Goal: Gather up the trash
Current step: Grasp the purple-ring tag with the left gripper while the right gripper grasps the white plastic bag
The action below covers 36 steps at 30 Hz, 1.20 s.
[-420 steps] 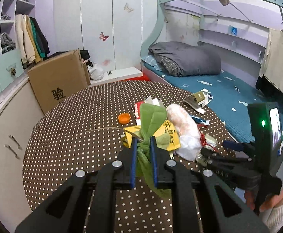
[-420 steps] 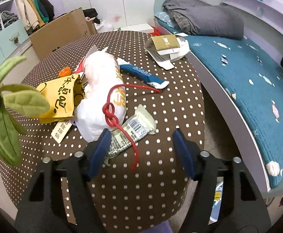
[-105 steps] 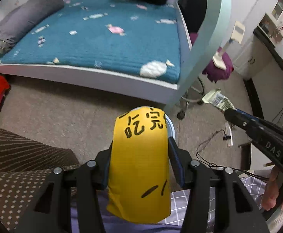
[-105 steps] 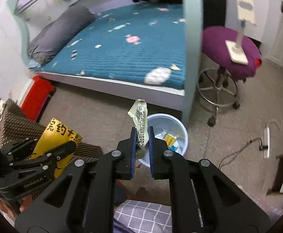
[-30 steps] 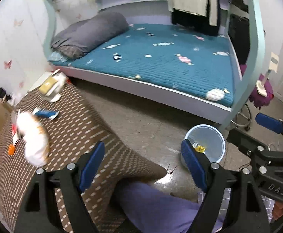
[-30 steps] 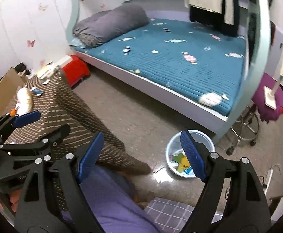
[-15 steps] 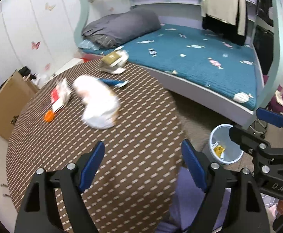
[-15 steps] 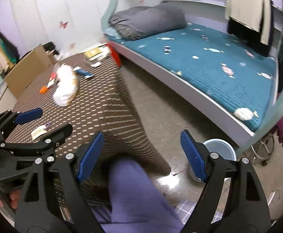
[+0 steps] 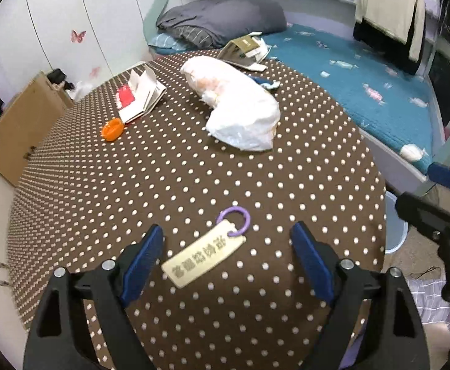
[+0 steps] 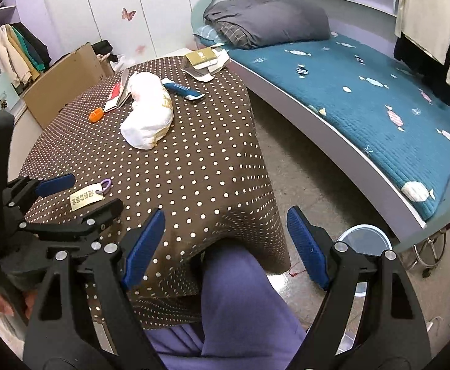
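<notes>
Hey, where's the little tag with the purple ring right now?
The tag lies flat on the dotted tablecloth near the table's front edge, between the open left tool fingers and well short of the white bag.

A round table (image 9: 101, 191) under a brown polka-dot cloth carries a cream tag on a purple ring (image 9: 205, 256) near its front edge — farther back, a white plastic bag (image 9: 240, 108), an orange cap (image 9: 112, 129), an open booklet (image 9: 140, 95) and stacked packets (image 9: 245, 51).
</notes>
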### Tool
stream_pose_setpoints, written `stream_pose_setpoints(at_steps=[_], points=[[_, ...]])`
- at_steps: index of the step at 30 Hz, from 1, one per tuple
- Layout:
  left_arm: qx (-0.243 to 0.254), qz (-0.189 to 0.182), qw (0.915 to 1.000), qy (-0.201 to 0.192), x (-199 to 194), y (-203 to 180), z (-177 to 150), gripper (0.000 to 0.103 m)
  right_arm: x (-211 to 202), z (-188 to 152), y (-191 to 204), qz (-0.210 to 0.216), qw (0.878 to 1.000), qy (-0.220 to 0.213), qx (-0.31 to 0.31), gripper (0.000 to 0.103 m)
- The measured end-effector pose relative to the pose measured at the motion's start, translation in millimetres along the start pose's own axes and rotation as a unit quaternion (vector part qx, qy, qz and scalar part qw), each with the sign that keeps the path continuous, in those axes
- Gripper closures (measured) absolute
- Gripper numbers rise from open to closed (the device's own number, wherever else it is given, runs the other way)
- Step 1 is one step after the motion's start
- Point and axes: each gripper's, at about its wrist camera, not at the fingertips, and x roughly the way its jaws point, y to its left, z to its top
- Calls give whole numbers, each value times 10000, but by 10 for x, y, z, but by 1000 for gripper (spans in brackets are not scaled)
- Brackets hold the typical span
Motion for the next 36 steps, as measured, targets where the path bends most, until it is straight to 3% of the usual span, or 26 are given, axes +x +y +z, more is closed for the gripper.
stream_pose_setpoints(at_steps=[2, 4, 6, 8, 22, 29, 36], points=[[-66, -99, 9999, 9, 27, 59, 17, 24, 29, 19, -6, -44, 10000, 20, 2, 23], [-117, -302, 9995, -48, 41, 109, 37, 37, 56, 40, -9, -84, 10000, 34, -3, 23], [-134, -410, 9990, -85, 38, 133, 54, 67, 74, 55, -12, -99, 9999, 52, -6, 23], [-108, -412, 9991, -79, 31, 127, 74, 81, 78, 75, -12, -100, 9999, 46, -25, 23], [-480, -124, 9985, -243, -70, 421, -16, 82, 176, 256, 109, 34, 9996, 36, -264, 23], [-748, -13, 9961, -472, -156, 588, 115, 82, 294, 531, 366, 300, 9975, 1, -641, 23], [-1082, 70, 9914, -734, -174, 808, 320, 82, 669, 847, 702, 526, 9935, 192, -988, 23]])
